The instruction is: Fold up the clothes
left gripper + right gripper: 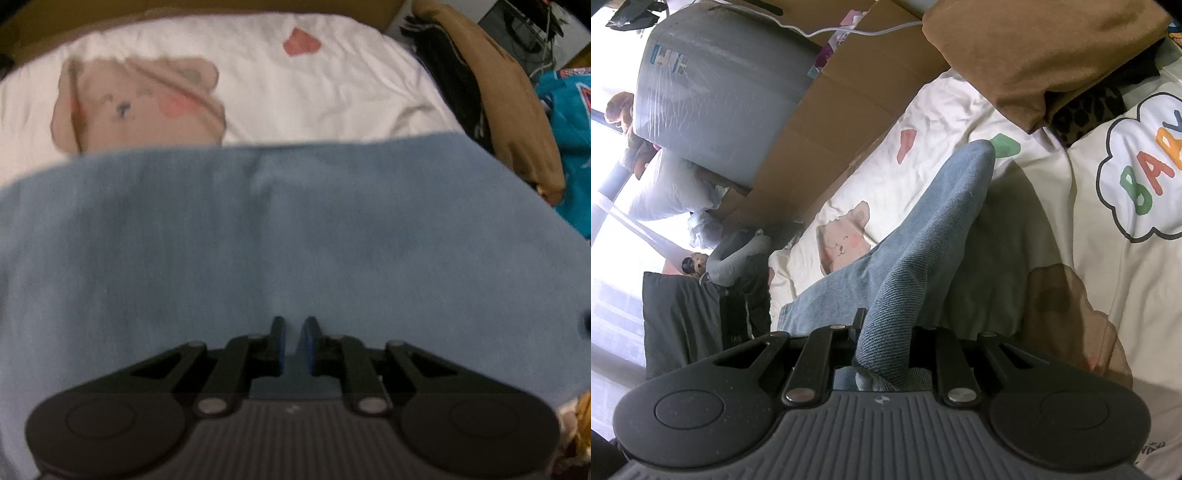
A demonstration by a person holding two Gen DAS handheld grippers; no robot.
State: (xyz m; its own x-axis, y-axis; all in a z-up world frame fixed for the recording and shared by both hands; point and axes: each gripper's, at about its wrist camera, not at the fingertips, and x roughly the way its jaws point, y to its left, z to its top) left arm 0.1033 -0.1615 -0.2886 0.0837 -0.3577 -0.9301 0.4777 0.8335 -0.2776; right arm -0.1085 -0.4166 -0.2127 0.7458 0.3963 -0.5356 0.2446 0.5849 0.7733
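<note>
1. Right wrist view shows the jeans (923, 236), blue denim, rising from the bed (1089, 280) in a ridge straight into the right tongs (882, 332), which are clamped on a bunched fold of the cloth
2. Left wrist view is blurred; the jeans (258, 229) fill the lower frame as a flat blue sheet over the bed (314, 92), and the left tongs (293, 339) stand nearly closed just above the denim with blue cloth showing in the narrow gap; whether they pinch it I cannot tell
3. Handling, as I judge it: denim is soft but thick and fairly heavy, so it drapes and holds a crease, yet sags when lifted by one point; nothing fragile, little slip against the pads
4. Best hold, in my judgement: an edge or corner, a hem or the waistband, where layers are doubled and firm; a mid-panel pinch only tents the cloth
5. Position: the jeans lie across the bed below and ahead of both tongs, one part lifted by the right, the rest flat, with a brown garment (1034, 55) well apart at the bed's far side
</note>
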